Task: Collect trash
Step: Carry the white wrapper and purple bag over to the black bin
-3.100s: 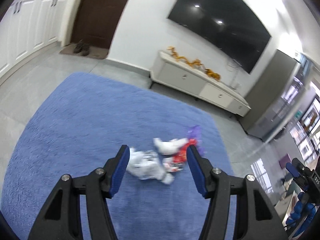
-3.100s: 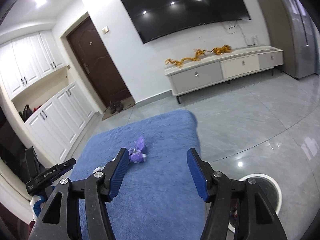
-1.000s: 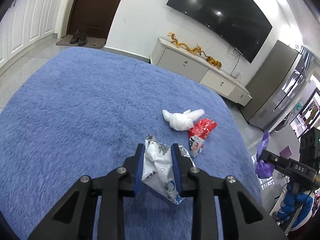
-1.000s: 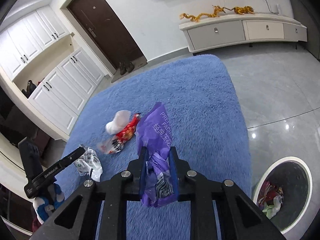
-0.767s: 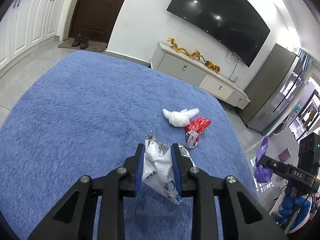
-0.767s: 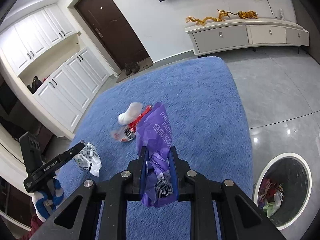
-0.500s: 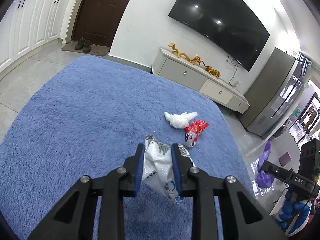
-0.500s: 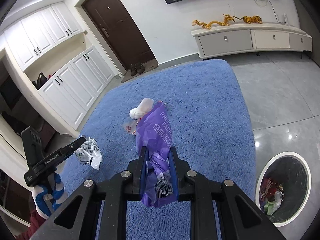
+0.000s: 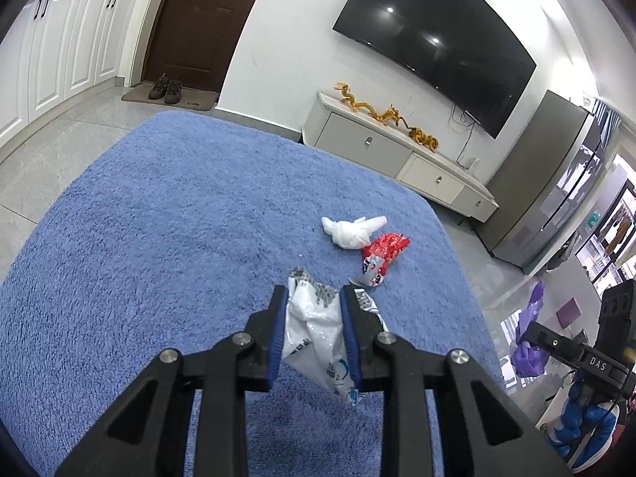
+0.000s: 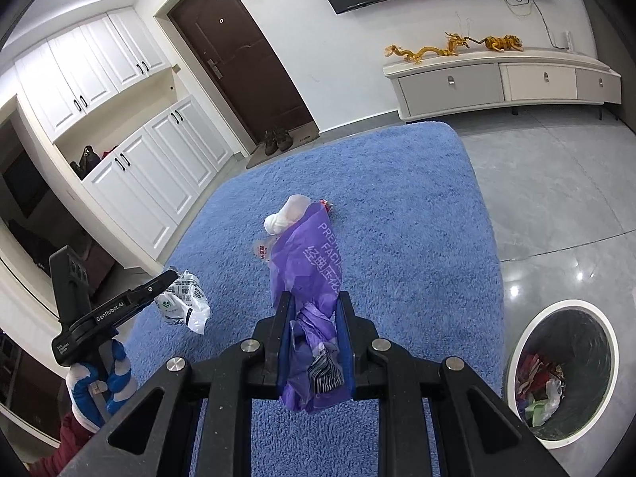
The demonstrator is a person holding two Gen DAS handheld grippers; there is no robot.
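My left gripper (image 9: 312, 298) is shut on a crumpled white wrapper (image 9: 314, 334) and holds it above the blue rug (image 9: 159, 238). My right gripper (image 10: 314, 302) is shut on a purple plastic bag (image 10: 310, 262), also held above the rug (image 10: 417, 238). A white tissue wad (image 9: 349, 232) and a red snack packet (image 9: 381, 254) lie on the rug beyond the left gripper. The tissue wad (image 10: 288, 212) shows partly behind the purple bag in the right wrist view. A round white-rimmed trash bin (image 10: 516, 348) with trash inside stands on the tile floor at lower right.
A low TV cabinet (image 9: 397, 155) with gold dragon figures stands against the far wall under a television (image 9: 433, 43). White cupboards (image 10: 151, 167) and a dark door (image 10: 238, 63) with shoes on a mat are at the left. Grey tile floor (image 10: 556, 198) surrounds the rug.
Both grippers have risen and pulled back from the rug, each keeping its hold. The tissue wad and red packet look farther away and have not moved on the rug.
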